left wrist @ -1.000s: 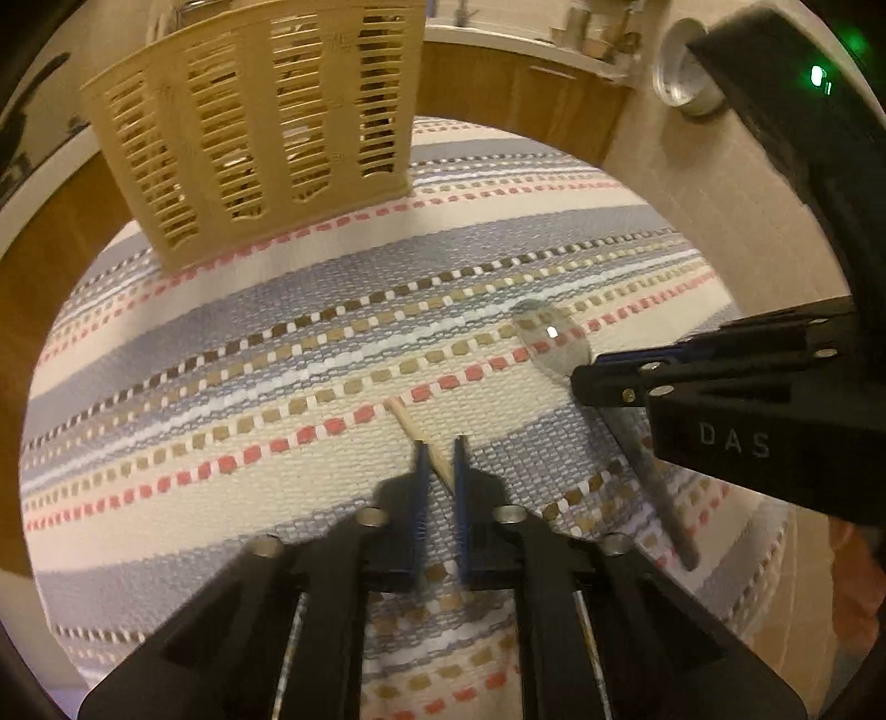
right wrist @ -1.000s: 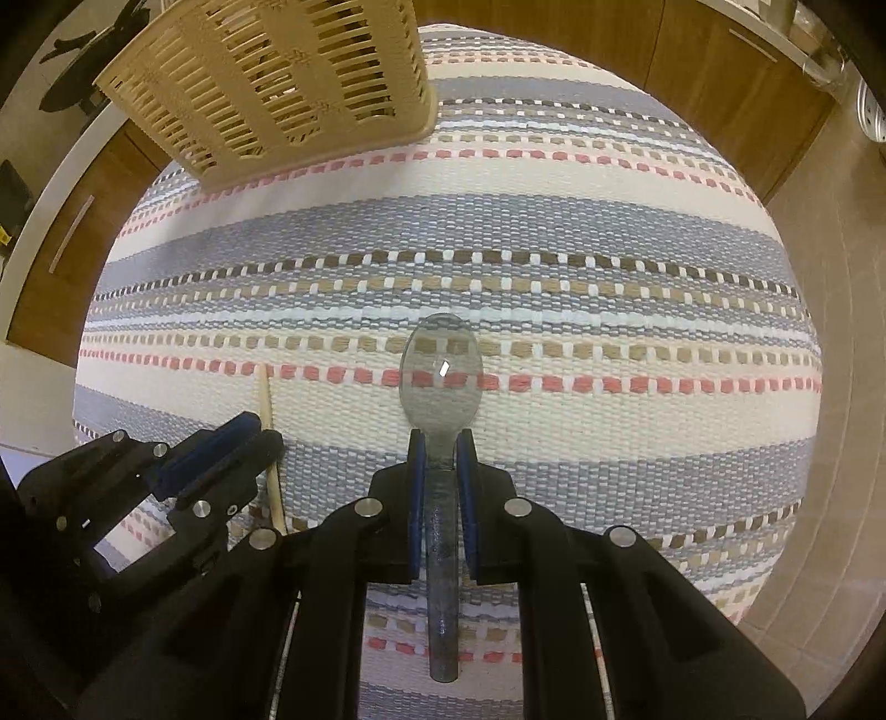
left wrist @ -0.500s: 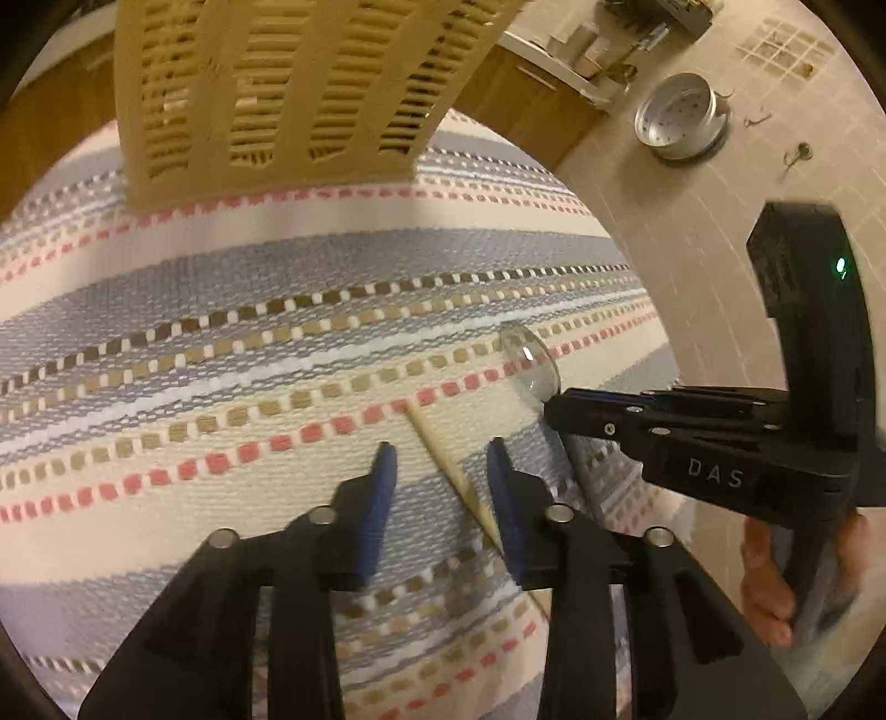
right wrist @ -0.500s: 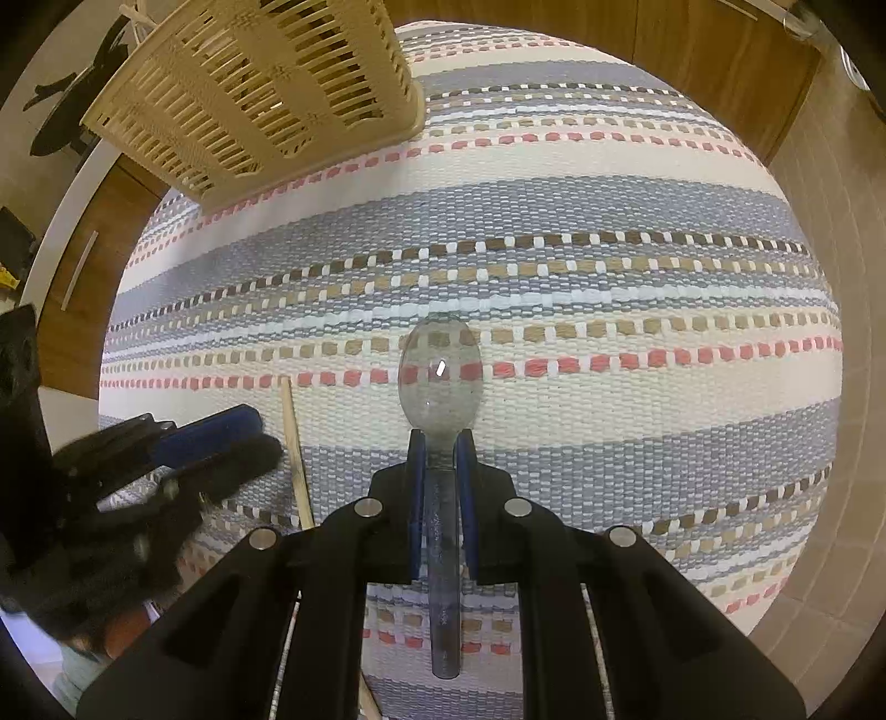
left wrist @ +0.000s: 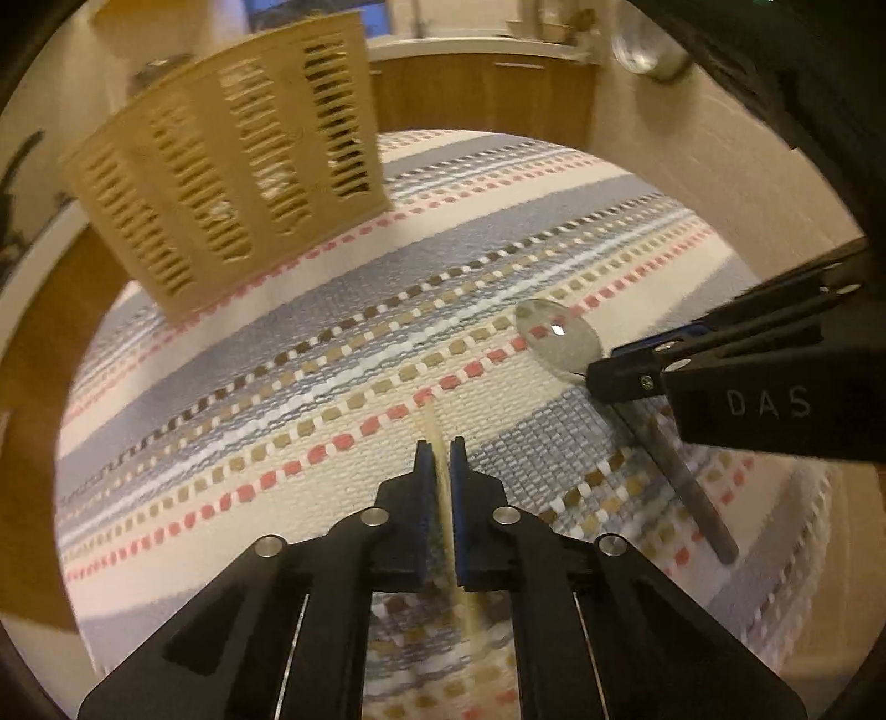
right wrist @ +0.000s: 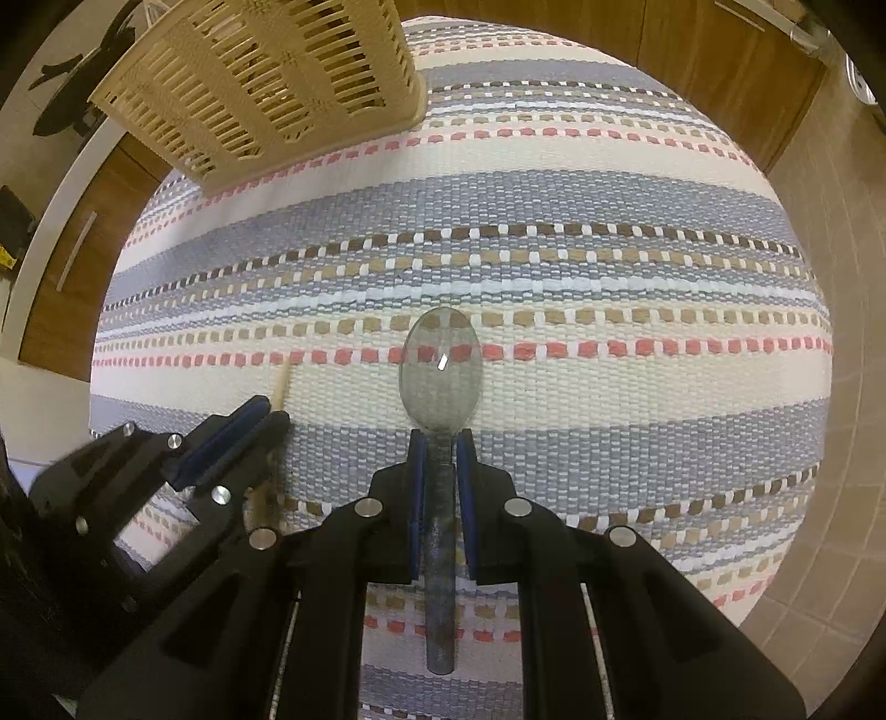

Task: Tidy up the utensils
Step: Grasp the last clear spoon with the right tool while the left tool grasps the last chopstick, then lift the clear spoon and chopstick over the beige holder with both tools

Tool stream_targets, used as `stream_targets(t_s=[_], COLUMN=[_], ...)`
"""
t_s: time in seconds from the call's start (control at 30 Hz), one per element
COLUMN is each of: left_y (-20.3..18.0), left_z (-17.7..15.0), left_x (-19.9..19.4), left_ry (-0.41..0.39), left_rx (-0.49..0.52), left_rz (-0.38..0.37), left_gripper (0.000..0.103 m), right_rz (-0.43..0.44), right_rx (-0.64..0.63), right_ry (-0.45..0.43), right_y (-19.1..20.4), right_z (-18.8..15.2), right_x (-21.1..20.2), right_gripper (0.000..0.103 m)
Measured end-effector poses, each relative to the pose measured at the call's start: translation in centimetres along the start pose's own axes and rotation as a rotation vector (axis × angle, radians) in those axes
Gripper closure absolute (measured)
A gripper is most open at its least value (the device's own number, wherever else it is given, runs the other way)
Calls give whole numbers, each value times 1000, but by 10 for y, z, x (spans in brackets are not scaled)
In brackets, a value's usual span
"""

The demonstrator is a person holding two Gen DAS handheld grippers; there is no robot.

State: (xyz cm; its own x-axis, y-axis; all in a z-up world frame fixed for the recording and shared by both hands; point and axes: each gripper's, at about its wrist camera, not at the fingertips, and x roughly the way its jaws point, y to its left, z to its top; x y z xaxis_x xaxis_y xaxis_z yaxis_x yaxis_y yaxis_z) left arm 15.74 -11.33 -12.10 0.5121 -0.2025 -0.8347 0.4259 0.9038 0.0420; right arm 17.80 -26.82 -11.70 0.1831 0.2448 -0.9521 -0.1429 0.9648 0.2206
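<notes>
My left gripper (left wrist: 441,451) is shut on a thin wooden stick (left wrist: 433,429) that runs between its blue pads over the striped mat (left wrist: 232,421). My right gripper (right wrist: 440,440) is shut on the handle of a clear plastic spoon (right wrist: 440,368), bowl pointing away. In the left wrist view the spoon (left wrist: 559,340) and the right gripper (left wrist: 595,379) are at the right. In the right wrist view the left gripper (right wrist: 274,415) and the stick's tip (right wrist: 282,382) are at the left. A beige slotted basket (left wrist: 232,183) stands at the far left of the mat; it also shows in the right wrist view (right wrist: 260,83).
The striped mat (right wrist: 609,277) lies on a tiled floor (right wrist: 830,277). Wooden cabinet fronts (left wrist: 482,94) stand behind the mat. A round metal object (left wrist: 645,47) lies on the tiles at the far right.
My left gripper was open around the stick half a second ago and has closed on it. The right gripper has stayed shut on the spoon.
</notes>
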Motion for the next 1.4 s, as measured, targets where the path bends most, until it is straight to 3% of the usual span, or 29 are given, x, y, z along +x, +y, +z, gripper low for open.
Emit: stream_targets(t_s=[0.17, 0.33, 0.4, 0.43, 0.47, 0.53, 0.77, 0.87, 0.93, 1.0, 1.07, 1.13, 1.23, 1.4], left_y=[34, 47, 50, 50, 51, 48, 26, 17, 9, 3, -3, -6, -2, 12], left_z=[-5, -2, 1, 5, 8, 12, 29, 30, 29, 29, 28, 26, 23, 22], left_x=[-4, -2, -2, 1, 2, 7, 13, 15, 14, 13, 14, 12, 6, -25], left_ry=[25, 74, 97, 113, 133, 187, 312, 332, 333, 328, 318, 305, 276, 103], left_rx=[-42, -96, -95, -90, -86, -68, 88, 133, 163, 186, 201, 204, 164, 73], left_rz=[-122, -198, -213, -222, -224, -227, -187, -168, -150, -131, -97, -67, -76, -107], left_gripper=[99, 98, 97, 96, 96, 96, 89, 85, 83, 82, 89, 98, 100, 100], right_rz=[-6, -16, -23, -33, -38, -39, -55, -82, -122, -170, -167, -170, -153, -80], right_rx=[19, 15, 19, 19, 22, 23, -28, -57, -85, -110, -120, -135, -137, -132], right_ry=[3, 26, 19, 8, 0, -18, 7, 23, 17, 7, 6, 1, -11, -99], right_y=[3, 13, 18, 18, 19, 18, 33, 41, 47, 53, 56, 59, 60, 54], right_z=[0, 5, 11, 14, 17, 20, 31, 27, 25, 24, 24, 23, 20, 7], right_x=[0, 4, 4, 2, 1, -3, 9, 16, 18, 18, 19, 20, 18, -6], right_gripper=[93, 92, 86, 79, 69, 63, 65, 66, 70, 83, 91, 92, 93, 93])
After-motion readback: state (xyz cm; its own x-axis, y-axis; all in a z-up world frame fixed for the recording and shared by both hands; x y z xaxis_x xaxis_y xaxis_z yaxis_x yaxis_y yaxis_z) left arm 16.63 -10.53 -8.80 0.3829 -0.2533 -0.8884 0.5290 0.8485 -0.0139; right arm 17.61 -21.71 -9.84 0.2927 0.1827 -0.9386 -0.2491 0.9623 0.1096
